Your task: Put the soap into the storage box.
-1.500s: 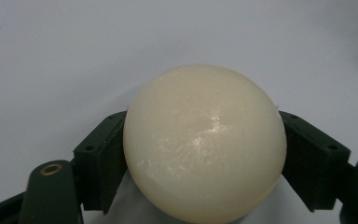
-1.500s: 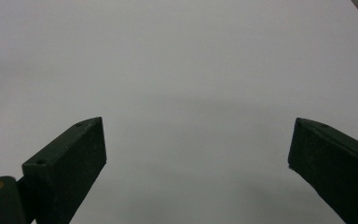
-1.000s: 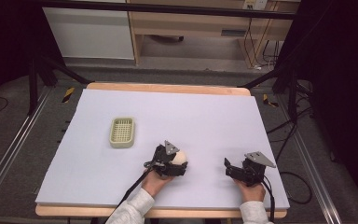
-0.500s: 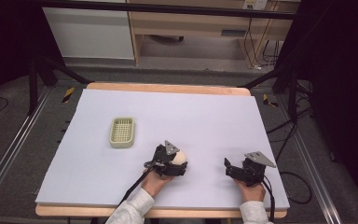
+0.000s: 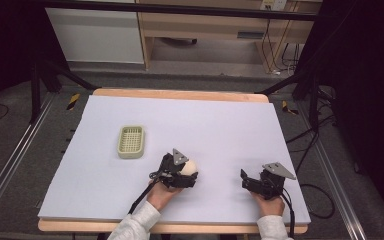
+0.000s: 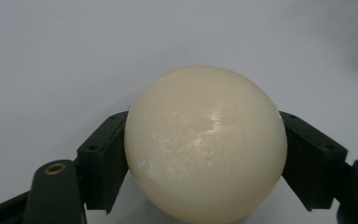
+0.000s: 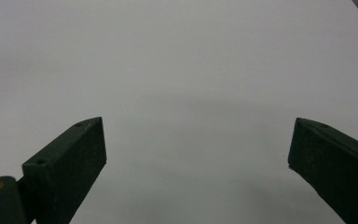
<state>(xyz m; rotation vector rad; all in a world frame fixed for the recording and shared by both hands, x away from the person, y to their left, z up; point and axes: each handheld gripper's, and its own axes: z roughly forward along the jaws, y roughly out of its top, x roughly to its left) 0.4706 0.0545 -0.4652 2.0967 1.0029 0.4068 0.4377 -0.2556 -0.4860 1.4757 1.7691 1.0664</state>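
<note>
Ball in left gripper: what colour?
Cream-white, glossy ball; clearest in the left gripper view.

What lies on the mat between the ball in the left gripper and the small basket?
Nothing: in the high view the stretch of mat between the ball and the basket is bare.

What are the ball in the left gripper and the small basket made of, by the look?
Ball: cream, smooth, slightly glossy with faint scuffs; likely hard plastic or resin, possibly wax. Basket: pale yellow-green with a moulded grid of holes, matte; probably plastic.
</note>
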